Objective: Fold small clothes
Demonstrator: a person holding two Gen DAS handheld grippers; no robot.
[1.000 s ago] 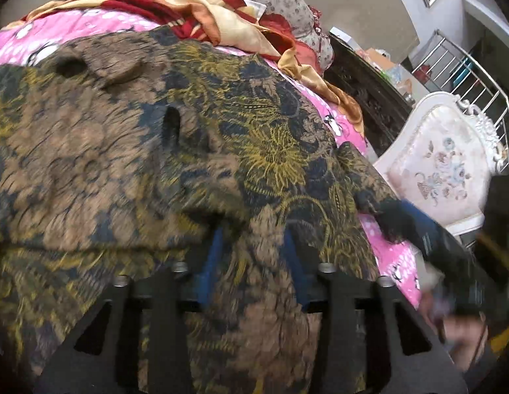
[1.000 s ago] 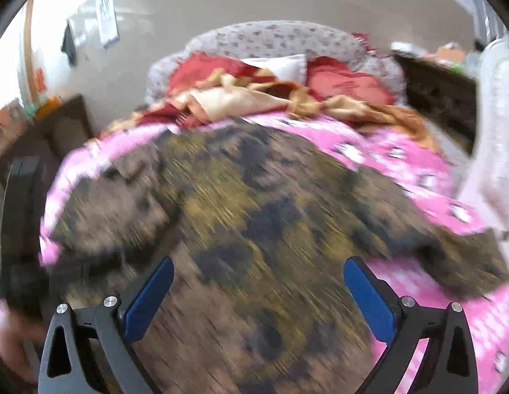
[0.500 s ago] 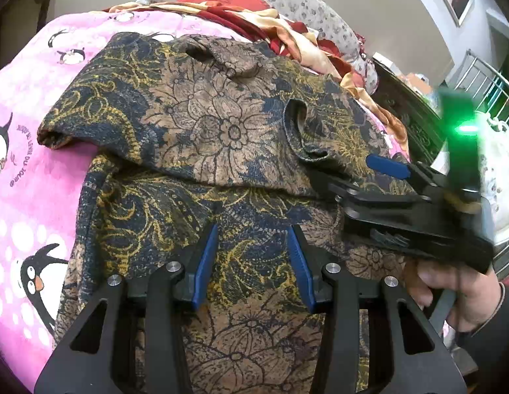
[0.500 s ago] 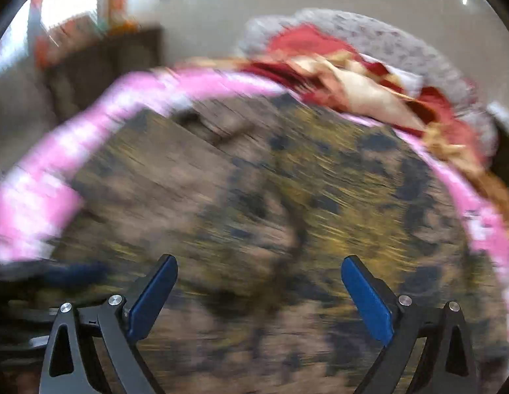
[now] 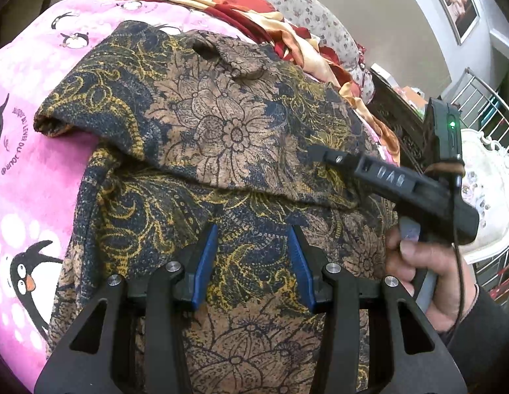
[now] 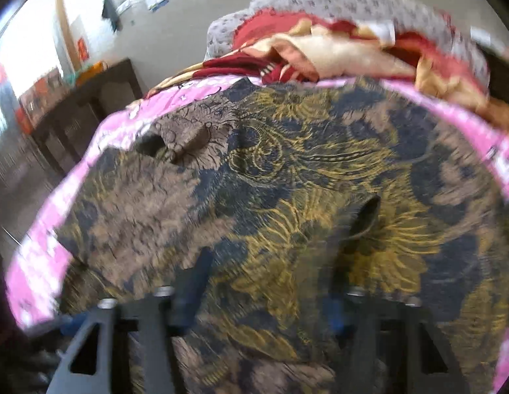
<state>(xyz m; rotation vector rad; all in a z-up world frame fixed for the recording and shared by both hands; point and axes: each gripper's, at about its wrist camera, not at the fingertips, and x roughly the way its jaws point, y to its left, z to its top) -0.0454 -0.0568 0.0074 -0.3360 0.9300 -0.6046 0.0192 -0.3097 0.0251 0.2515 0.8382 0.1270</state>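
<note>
- The left hand-held gripper (image 5: 251, 262) hovers low over the near part of the garment (image 5: 228, 138), its blue pads (image 5: 204, 262) partly open with a moderate gap and only printed cloth visible between them; it holds nothing.
- Ahead of it a folded edge runs crosswise, where the upper layer of the garment lies doubled over the lower layer.
- To its right, the right hand-held gripper (image 5: 315, 151) reaches in over that folded layer, tip at the cloth; from this side I cannot tell how far its fingers are apart.
- Its own view is motion-blurred: the fingers look fairly close together over the garment (image 6: 287, 197), but whether they pinch any fabric I cannot tell.
- The garment is spread on the bed, on the pink penguin blanket (image 5: 27, 170), with a red and gold quilt (image 5: 261, 23) heaped beyond it.
- Handling, as I judge it: a thin, light, limp woven cloth that drapes and wrinkles readily, not slippery on the fleecy blanket, not fragile.
- It will sag from any single pinch, so two holds are wiser.
- Best holds appear to be the folded edge ahead, near its two ends, or the outer corners, pinching both layers together.
</note>
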